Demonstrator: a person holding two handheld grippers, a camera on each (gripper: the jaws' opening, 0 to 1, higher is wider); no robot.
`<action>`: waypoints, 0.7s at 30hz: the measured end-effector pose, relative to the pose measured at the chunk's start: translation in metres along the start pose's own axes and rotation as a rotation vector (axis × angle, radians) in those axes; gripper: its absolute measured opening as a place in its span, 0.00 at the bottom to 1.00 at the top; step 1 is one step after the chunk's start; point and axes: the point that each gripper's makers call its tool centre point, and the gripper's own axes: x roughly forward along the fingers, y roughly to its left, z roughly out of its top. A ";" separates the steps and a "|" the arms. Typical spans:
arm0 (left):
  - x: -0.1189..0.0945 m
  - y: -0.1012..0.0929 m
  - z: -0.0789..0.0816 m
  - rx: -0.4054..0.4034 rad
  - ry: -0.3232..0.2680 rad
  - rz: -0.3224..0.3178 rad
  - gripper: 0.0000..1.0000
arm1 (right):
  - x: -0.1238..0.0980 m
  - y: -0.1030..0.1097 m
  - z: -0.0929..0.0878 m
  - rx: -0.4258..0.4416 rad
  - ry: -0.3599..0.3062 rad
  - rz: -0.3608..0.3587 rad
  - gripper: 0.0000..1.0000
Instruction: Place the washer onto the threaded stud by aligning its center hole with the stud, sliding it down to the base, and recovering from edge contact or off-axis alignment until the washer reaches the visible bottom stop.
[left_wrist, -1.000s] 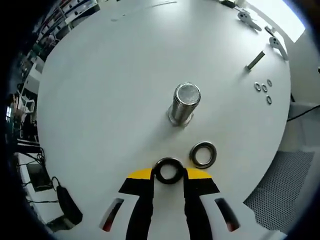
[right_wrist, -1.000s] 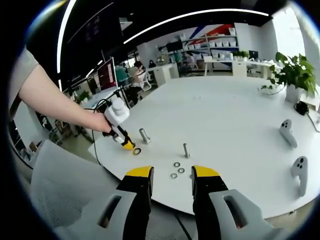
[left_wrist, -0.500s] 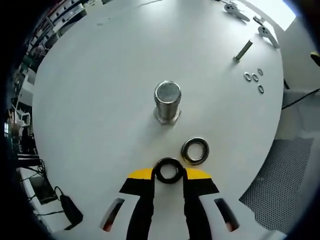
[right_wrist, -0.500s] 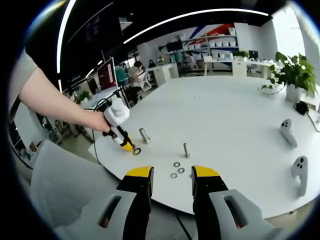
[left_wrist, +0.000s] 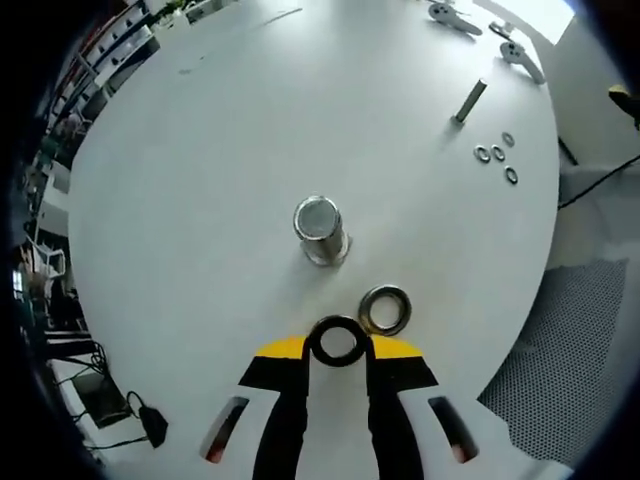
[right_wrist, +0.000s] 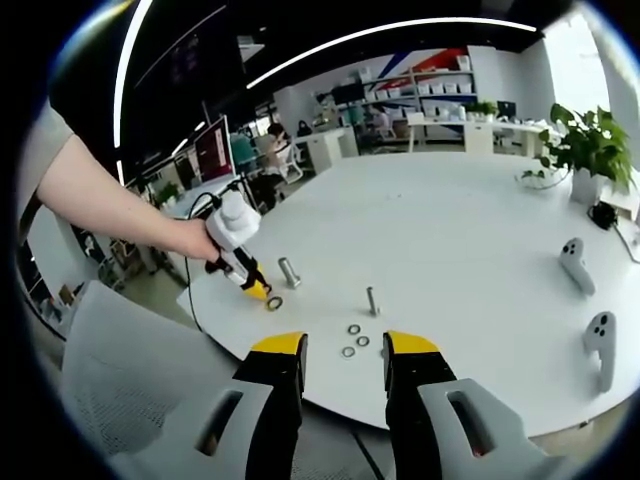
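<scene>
washer work sits on the round white tabletop (left_wrist: 200, 150), where the thick upright threaded steel stud (left_wrist: 320, 228) stands near the middle. the left gripper (left_wrist: 337, 352) has its yellow-tipped fingers (left_wrist: 278, 350) closed on a dark metal ring washer (left_wrist: 337, 340), held above the tabletop short of the stud. a second steel washer (left_wrist: 385, 309) lies flat just beside it. the right gripper (right_wrist: 342, 350) hangs off the table edge, fingers apart and empty.

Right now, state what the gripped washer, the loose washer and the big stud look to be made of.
Gripped washer: dark, probably blackened metal.
Loose washer: bright metal, silvery sheen.
Stud: polished steel-like metal, reflective top.
</scene>
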 end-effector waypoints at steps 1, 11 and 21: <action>-0.001 0.000 0.000 0.006 -0.002 0.000 0.19 | 0.000 0.000 0.000 0.000 0.000 0.001 0.32; -0.017 -0.002 0.009 0.086 -0.023 0.006 0.19 | 0.001 0.001 -0.001 -0.001 0.005 0.008 0.32; -0.037 -0.002 0.025 0.178 -0.065 0.019 0.19 | 0.001 0.002 0.000 -0.003 0.003 0.012 0.32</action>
